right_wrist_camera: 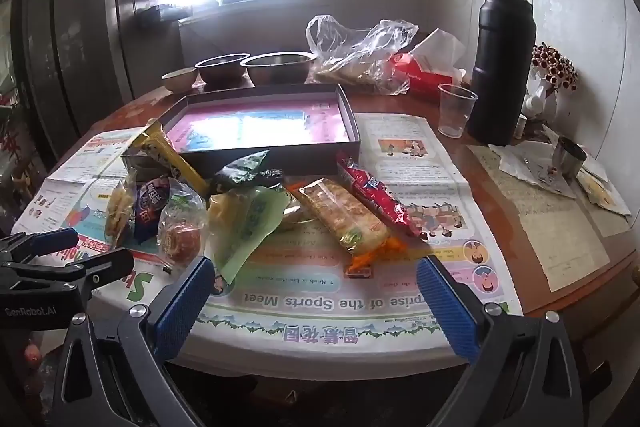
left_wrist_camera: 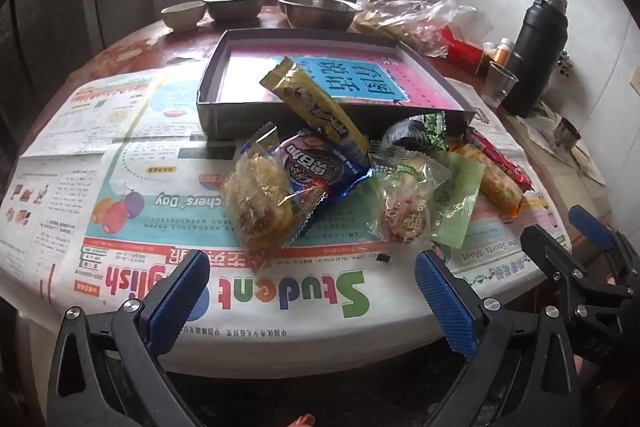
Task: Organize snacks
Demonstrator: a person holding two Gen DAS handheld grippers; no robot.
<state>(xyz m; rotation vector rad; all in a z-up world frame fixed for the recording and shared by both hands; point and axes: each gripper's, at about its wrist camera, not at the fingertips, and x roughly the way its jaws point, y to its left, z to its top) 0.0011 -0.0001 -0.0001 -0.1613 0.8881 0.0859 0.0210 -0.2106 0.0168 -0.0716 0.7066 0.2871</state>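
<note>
A pile of wrapped snacks lies on newspaper in front of a shallow dark box (left_wrist_camera: 256,123) with a pink and blue floor. A gold bar (left_wrist_camera: 312,99) leans on the box's front wall. Near it lie a clear pastry pack (left_wrist_camera: 260,203), a blue cookie pack (left_wrist_camera: 320,163), a green pack (left_wrist_camera: 456,195), a yellow cracker bar (right_wrist_camera: 344,219) and a red bar (right_wrist_camera: 372,195). The box (right_wrist_camera: 280,157) also shows in the right wrist view. My left gripper (left_wrist_camera: 312,275) is open and empty at the table's front edge. My right gripper (right_wrist_camera: 314,287) is open and empty, to the right of the left one.
Three bowls (left_wrist_camera: 236,3) stand behind the box. A plastic bag (right_wrist_camera: 360,55), a red tissue pack (right_wrist_camera: 420,79), a clear cup (right_wrist_camera: 456,111) and a black flask (right_wrist_camera: 504,63) stand at the back right. Papers and a metal cup (right_wrist_camera: 568,155) lie at the far right.
</note>
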